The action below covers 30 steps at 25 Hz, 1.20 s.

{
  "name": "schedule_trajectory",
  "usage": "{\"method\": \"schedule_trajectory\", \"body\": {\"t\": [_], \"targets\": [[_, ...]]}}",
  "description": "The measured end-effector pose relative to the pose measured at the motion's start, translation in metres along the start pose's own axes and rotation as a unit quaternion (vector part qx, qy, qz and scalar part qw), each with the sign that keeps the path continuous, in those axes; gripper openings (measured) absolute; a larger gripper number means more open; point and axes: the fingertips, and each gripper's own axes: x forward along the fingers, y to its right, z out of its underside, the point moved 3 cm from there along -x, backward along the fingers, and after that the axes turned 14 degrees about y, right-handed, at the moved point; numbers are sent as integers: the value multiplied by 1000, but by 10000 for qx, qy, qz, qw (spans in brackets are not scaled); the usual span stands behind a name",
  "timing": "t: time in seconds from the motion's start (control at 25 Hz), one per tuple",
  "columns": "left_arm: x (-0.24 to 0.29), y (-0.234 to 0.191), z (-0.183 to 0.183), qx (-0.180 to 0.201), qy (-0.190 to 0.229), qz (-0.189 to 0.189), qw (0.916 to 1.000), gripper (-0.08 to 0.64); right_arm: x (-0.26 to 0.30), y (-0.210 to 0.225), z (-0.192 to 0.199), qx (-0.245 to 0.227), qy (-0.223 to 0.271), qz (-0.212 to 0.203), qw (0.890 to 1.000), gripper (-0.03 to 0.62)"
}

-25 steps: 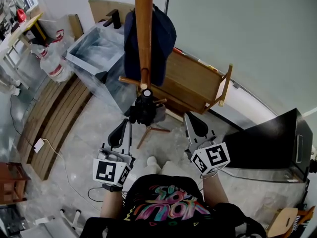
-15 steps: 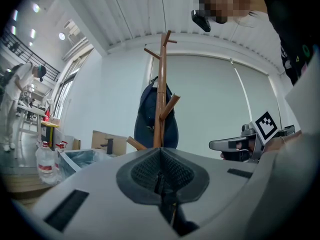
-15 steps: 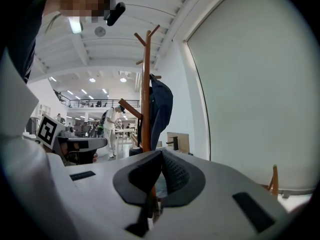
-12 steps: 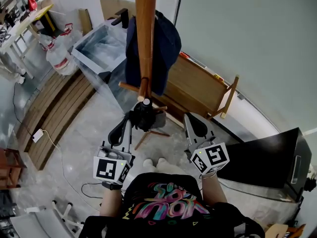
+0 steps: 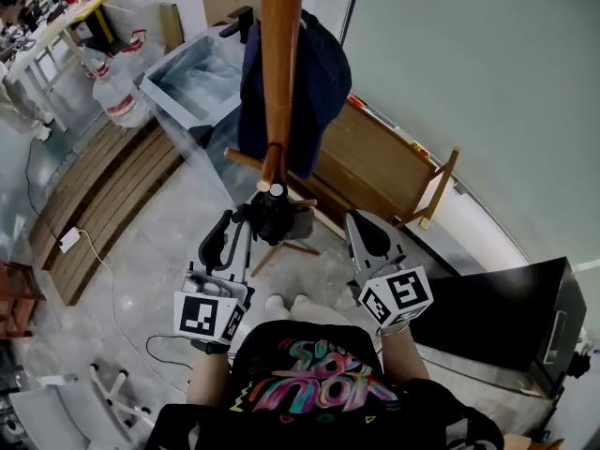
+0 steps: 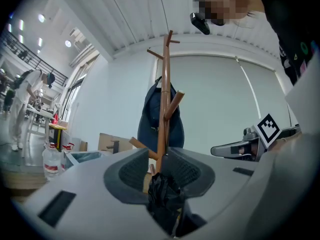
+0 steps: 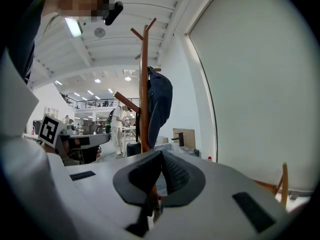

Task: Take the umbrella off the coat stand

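Note:
A wooden coat stand [image 5: 279, 64] rises in front of me, with a dark blue garment [image 5: 319, 82] hung on its far side. A black folded umbrella [image 5: 274, 216] hangs low on the pole, by a peg. My left gripper [image 5: 230, 237] points level at it, just to its left. Its jaws are opening, and in the left gripper view the umbrella [image 6: 162, 194] shows in the narrow gap of that gripper [image 6: 159, 156], not pressed by the pads. My right gripper [image 5: 367, 237] is to the right of the umbrella, shut and holding nothing, with the pole [image 7: 144, 84] ahead of it.
A glass-sided case [image 5: 187, 82] and water bottles [image 5: 112, 101] stand at the back left. Behind the stand leans a wooden frame [image 5: 384, 172], with a black box [image 5: 506, 317] to the right. Wooden planks [image 5: 103, 195] and a cable lie on the floor at left. A person in white [image 6: 25, 104] stands far off.
Both grippers have edged forward toward the stand's lower pole. The left jaws have parted slightly, and the umbrella now sits closer to the left gripper's tips.

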Motion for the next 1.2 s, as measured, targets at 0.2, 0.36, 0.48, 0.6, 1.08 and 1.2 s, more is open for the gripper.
{"method": "schedule_trajectory", "body": {"t": [0.2,0.36,0.48,0.6,1.08,1.2], "targets": [[8,8,2,33,21,345,9994,231,3,1,-1,40,-19,-39,10000,15],[11,12,15,125,-152,570,9982,265,4,3,-1,26,-10,-55,10000,15],[14,13,25,64,-245,572,9980,276,4,4,3,41,-8,-43,10000,15],[19,13,33,99,-291,625,9976,291,5,5,5,70,-14,-35,10000,15],[23,10,90,250,-531,1205,9910,330,-1,8,18,183,-140,46,9997,15],[27,7,104,286,-634,1360,9883,331,-3,9,24,227,-209,62,9995,15]]}}
